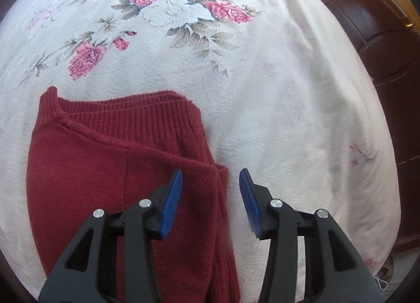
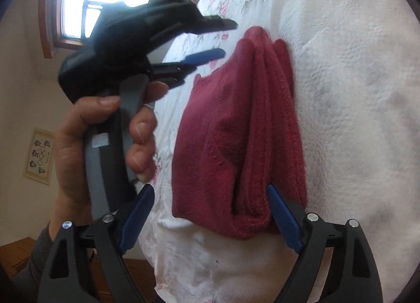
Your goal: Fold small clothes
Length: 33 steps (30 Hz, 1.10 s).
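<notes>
A dark red knit sweater lies folded on the floral bedspread, its ribbed hem toward the far side. My left gripper hovers open over the sweater's right edge with nothing between its blue pads. In the right wrist view the same sweater lies as a folded bundle. My right gripper stands wide open at its near end, its right pad touching the folded edge. The left gripper, held by a hand, hangs open above the sweater's far end.
Dark wooden furniture stands beside the bed on the right of the left wrist view. A window, a small wall picture and wooden floor lie beyond the bed's edge. White bedspread spreads to the right of the sweater.
</notes>
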Each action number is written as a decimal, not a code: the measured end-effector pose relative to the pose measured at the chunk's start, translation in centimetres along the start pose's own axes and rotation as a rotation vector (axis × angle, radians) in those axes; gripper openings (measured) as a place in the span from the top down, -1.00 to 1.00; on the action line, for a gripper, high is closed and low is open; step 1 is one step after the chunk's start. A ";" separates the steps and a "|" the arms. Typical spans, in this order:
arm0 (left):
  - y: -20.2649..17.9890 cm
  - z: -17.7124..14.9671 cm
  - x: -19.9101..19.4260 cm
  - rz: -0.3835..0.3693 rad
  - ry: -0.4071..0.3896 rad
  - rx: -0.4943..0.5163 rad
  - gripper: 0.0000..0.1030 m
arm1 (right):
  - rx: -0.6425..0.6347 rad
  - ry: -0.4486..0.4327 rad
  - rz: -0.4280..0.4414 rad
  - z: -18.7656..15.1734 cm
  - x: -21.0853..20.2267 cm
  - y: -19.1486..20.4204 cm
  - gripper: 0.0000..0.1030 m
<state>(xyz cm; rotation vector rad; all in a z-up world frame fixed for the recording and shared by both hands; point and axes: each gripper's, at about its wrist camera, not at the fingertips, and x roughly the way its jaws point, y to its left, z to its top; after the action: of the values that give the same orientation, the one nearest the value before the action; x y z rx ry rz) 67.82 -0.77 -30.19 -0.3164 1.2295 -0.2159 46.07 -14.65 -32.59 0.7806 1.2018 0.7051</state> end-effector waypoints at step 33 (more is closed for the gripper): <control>4.7 -17.8 -6.2 -0.366 0.084 0.307 -0.21 | 0.055 -0.073 -0.146 11.6 0.7 -4.0 0.86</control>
<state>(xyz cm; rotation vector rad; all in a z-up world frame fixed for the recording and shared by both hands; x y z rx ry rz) 48.94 3.57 -31.67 -0.2639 1.1939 -0.7323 57.78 -18.03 -34.21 0.7495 1.2025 0.5216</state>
